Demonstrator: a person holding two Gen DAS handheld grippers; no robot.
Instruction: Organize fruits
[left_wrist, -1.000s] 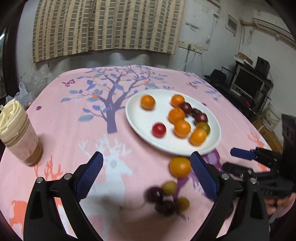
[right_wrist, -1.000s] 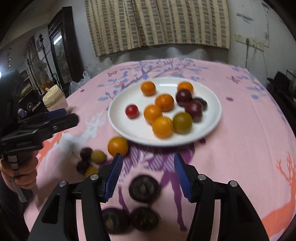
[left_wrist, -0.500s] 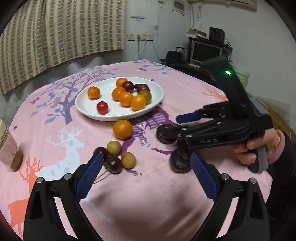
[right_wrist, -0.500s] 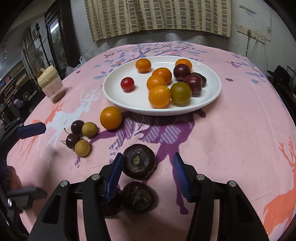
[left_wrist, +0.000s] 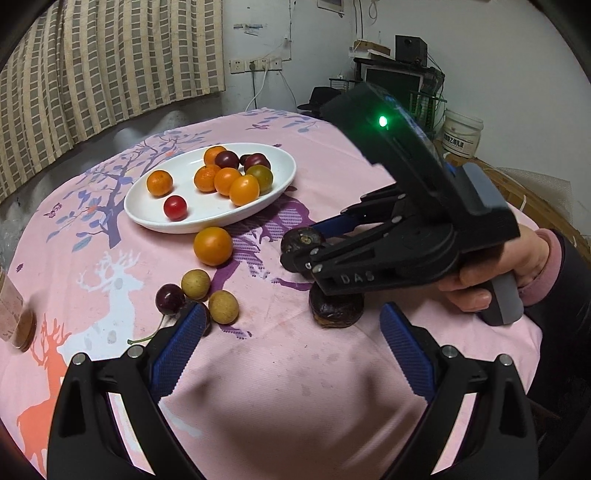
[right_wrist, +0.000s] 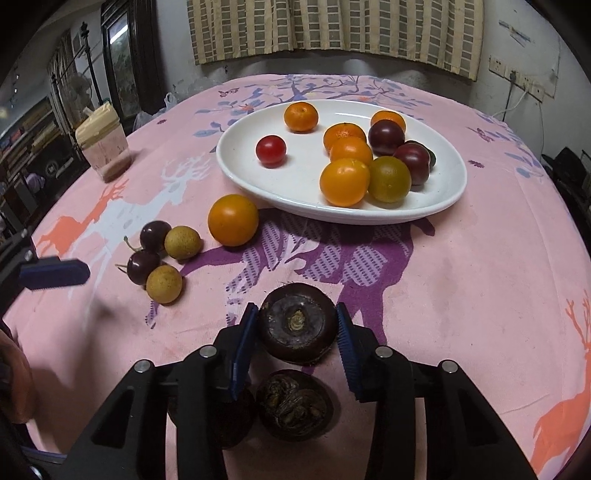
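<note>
Desk (right_wrist: 480, 295) first, then white plate (right_wrist: 448, 192): your right gripper (right_wrist: 297, 326), fingers closing around the firm, smooth-skinned water chestnut (right_wrist: 297, 325), should squeeze its rounded sides, while your left gripper (left_wrist: 291, 350) fingers hover spread, empty.

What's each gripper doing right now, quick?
Left gripper: open, holding nothing.
Right gripper: fingers closing around the dark round fruit on the table.
</note>
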